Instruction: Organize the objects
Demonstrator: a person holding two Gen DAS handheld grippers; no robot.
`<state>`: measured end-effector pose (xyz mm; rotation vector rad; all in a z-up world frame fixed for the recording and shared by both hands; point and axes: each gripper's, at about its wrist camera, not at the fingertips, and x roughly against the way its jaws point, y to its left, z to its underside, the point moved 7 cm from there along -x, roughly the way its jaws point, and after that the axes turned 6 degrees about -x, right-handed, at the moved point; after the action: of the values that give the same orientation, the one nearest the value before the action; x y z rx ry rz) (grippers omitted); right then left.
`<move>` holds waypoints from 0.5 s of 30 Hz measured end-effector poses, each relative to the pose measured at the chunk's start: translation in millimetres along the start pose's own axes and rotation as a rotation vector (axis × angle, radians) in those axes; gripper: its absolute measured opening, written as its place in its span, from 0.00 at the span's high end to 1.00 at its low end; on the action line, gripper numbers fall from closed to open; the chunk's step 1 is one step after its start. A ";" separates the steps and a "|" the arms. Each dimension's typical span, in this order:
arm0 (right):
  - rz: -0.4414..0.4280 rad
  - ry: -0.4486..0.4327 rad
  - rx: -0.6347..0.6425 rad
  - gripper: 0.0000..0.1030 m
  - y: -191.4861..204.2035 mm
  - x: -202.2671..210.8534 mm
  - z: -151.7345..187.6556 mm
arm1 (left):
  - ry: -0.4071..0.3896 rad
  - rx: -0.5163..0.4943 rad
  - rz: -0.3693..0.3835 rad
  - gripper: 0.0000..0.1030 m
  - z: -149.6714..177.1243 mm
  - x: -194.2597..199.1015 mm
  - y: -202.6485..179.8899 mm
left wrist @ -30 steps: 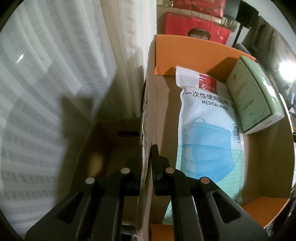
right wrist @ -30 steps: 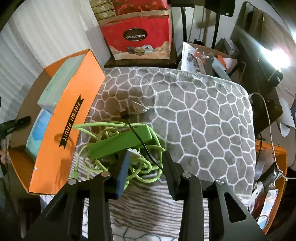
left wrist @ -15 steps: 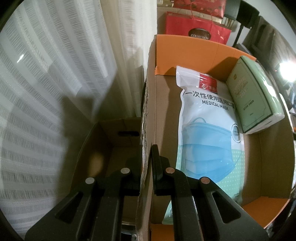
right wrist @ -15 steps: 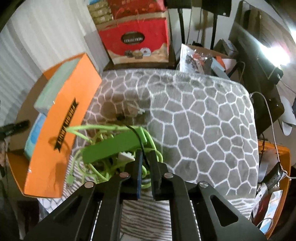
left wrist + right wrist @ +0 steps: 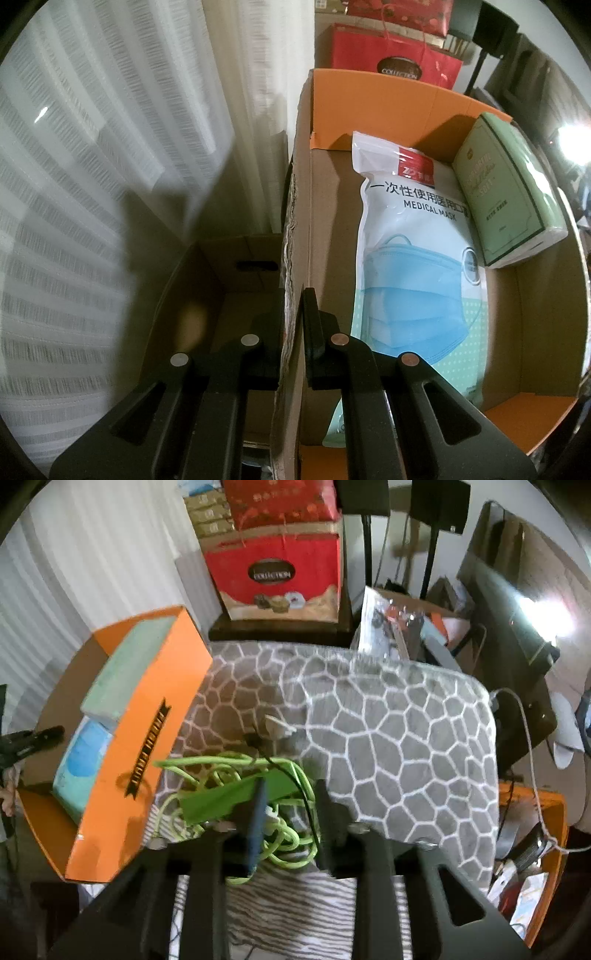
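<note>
Grey patterned cushion (image 5: pixel 406 746) carrying tangled green cable (image 5: pixel 280 834) at near-left corner. Right gripper (image 5: pixel 288 805) opening over cable, clasping nothing. Left gripper (image 5: pixel 293 317) clamped on orange box (image 5: pixel 295 221) wall; mask pack (image 5: pixel 413 266) inside.

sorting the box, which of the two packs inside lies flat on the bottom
The medical mask pack lies flat on the bottom; the green tissue pack leans on the box wall.

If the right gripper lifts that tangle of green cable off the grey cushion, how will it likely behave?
The green cable lies in loose loops, so it is probably floppy and would dangle. It tangles around a green bar and a black wire, which may drag along. The right gripper is opening over the loops, gripping nothing.
</note>
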<state>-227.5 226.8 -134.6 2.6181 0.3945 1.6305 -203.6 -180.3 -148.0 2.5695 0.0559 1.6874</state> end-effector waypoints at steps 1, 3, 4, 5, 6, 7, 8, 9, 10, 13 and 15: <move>0.002 0.010 -0.002 0.66 -1.0 -4.6 1.6 | 0.000 -0.001 -0.001 0.93 0.1 0.1 0.2; 0.006 0.030 -0.006 0.66 -3.7 -12.8 5.0 | 0.000 0.001 0.000 0.93 0.0 0.0 0.1; 0.007 0.043 -0.012 0.65 -5.7 -17.2 7.1 | 0.000 0.001 0.000 0.93 0.1 0.0 0.3; 0.006 0.055 -0.014 0.65 -7.0 -21.2 9.6 | 0.000 0.001 0.000 0.93 0.0 0.0 0.1; 0.006 0.063 -0.012 0.65 -8.0 -24.3 11.5 | 0.000 0.001 0.000 0.93 0.0 0.0 0.2; 0.006 0.070 -0.008 0.65 -9.1 -27.9 13.7 | 0.000 0.001 0.000 0.93 0.0 0.1 0.3; 0.008 0.074 -0.008 0.65 -10.2 -30.1 15.1 | 0.000 0.002 0.000 0.93 0.0 0.1 0.0; 0.005 0.074 -0.011 0.66 -11.3 -31.6 15.9 | 0.000 0.001 0.000 0.93 -0.1 0.1 -0.1; -0.002 0.071 -0.014 0.68 -11.7 -32.2 16.3 | 0.000 0.002 0.000 0.93 0.0 0.1 0.1; -0.019 0.064 -0.017 0.92 -11.9 -31.5 17.0 | 0.001 0.001 -0.001 0.93 0.0 0.1 0.1; -0.027 0.038 -0.017 0.95 -10.8 -27.6 15.0 | 0.001 0.002 0.000 0.93 0.0 0.1 -0.1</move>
<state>-227.8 232.5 -167.3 2.5616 0.4135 1.6707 -203.6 -180.3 -147.9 2.5702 0.0582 1.6889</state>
